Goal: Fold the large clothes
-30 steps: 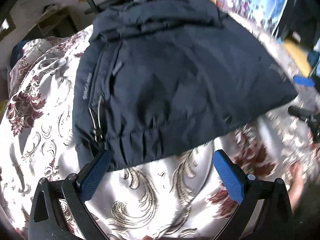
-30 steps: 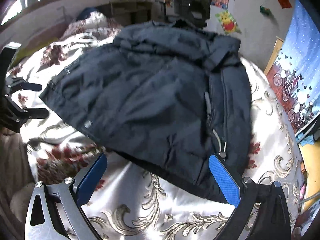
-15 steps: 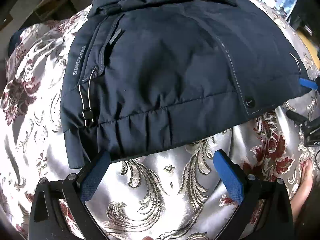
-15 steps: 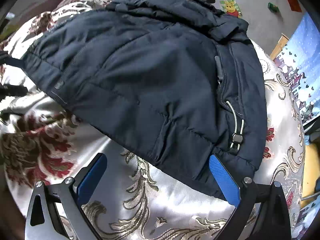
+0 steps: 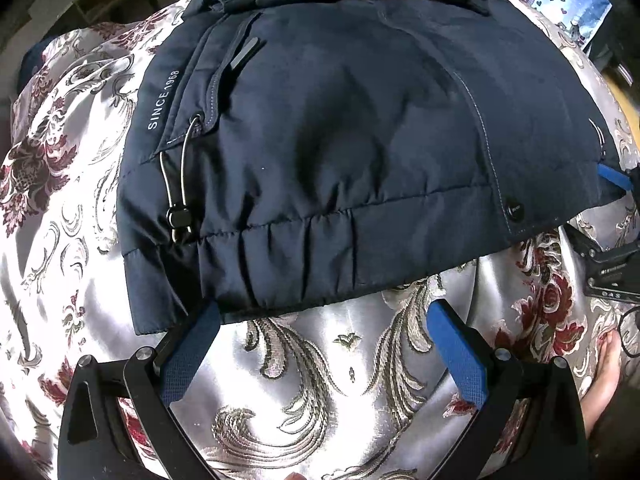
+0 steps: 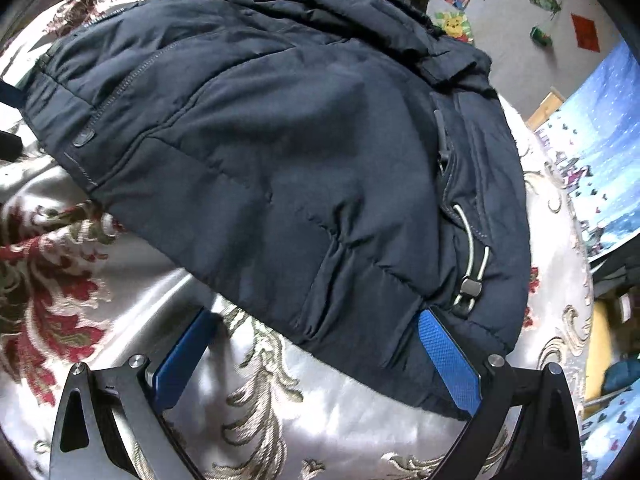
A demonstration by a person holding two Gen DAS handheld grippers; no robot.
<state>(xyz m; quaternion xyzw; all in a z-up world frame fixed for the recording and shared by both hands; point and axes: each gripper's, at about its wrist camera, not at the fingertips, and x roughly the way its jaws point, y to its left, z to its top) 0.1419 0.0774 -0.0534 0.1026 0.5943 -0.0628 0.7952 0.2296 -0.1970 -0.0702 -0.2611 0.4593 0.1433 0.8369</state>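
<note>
Fabric of one dark navy jacket is seen spread over a silvery bedspread patterned with red flowers and grey scrolls. One white print, "SINCE 1968", is read along the edge of the jacket in the left wrist view, and one grey elastic cord loop with one black toggle is seen beside it near the hem. One snap button is set at the hem's other corner. The left gripper is held at the hem with its two blue fingers wide apart; one fingertip is touching the hem and nothing is gripped. The right gripper is likewise held with its fingers spread apart, one fingertip overlapping the jacket's edge near the cord loop. One bare foot is visible at the bed's edge.
</note>
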